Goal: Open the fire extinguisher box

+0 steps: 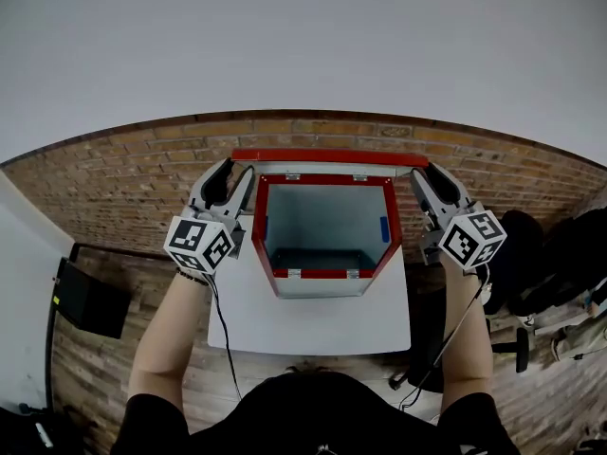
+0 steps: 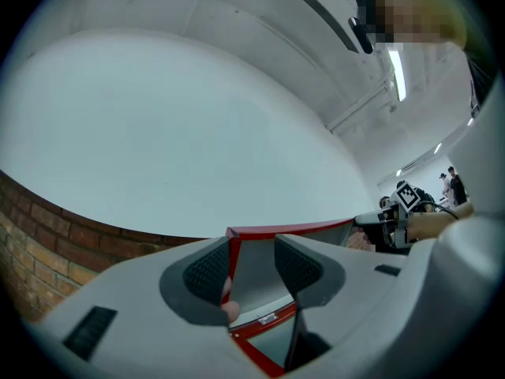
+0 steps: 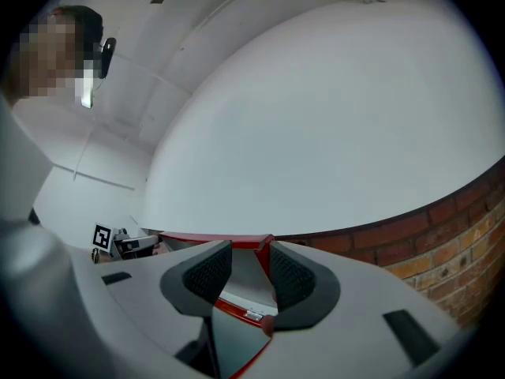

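- Since its red-edged flat metal lid [image 1: 327, 156] stands upright at the far rim, the red-framed, grey-lined metal fire extinguisher box [image 1: 322, 274] looks to me already open. It sits on the far half of a white rectangular table [image 1: 313, 330], straight in front of the person.
- Its mouth faces up towards the person, and the lid's long edge runs left to right, parallel with the red-brown brick wall [image 1: 133, 178] behind.
- The left gripper [image 1: 230, 167] has its jaws a narrow way apart, astride the lid's left side rim. The rim lies against the outer pad, and no pinch shows.
- The right gripper [image 1: 429, 171] mirrors this at the right rim.
- I take it the two bracket the lid so that it cannot drop forward.
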The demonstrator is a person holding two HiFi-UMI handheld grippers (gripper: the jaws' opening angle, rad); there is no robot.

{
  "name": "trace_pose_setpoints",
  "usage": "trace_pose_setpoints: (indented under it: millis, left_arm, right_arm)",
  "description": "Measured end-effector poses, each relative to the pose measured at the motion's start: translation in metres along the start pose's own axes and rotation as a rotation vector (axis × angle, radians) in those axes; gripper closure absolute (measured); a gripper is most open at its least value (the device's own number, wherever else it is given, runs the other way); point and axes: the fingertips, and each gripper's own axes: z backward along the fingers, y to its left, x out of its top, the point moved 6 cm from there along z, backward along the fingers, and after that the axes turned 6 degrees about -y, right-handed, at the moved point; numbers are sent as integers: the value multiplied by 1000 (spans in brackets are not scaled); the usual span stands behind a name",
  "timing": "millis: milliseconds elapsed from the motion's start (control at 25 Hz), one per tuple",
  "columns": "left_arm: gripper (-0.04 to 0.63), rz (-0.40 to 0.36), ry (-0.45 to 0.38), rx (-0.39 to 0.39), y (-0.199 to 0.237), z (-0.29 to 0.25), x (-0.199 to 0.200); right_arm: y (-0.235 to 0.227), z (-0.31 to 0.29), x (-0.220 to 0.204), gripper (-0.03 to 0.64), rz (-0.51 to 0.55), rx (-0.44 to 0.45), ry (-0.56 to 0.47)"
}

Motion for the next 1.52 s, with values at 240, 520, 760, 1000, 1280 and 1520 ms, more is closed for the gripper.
trace_pose_setpoints:
  millis: [240, 520, 760, 1000, 1280, 1520]
  left_arm:
    - [371, -29, 7, 4, 14, -25, 5]
    - [371, -80, 51, 5, 31, -57, 4]
    - [371, -87, 87, 22, 44, -81, 0]
    - [371, -43, 88, 49, 51, -97, -6]
    - [371, -49, 109, 67, 58, -106, -10]
    - [370, -93, 129, 59, 58, -104, -9]
  right_arm:
    - [-13, -26, 10, 465, 37, -13, 5]
    - [-32, -59, 14, 466, 76, -39, 24]
    - [-45, -84, 12, 466, 107, -72, 36]
    - [-54, -100, 9, 466, 121, -96, 51]
    - [-57, -107, 7, 466, 106, -119, 58]
    - [-58, -102, 13, 466, 111, -130, 42]
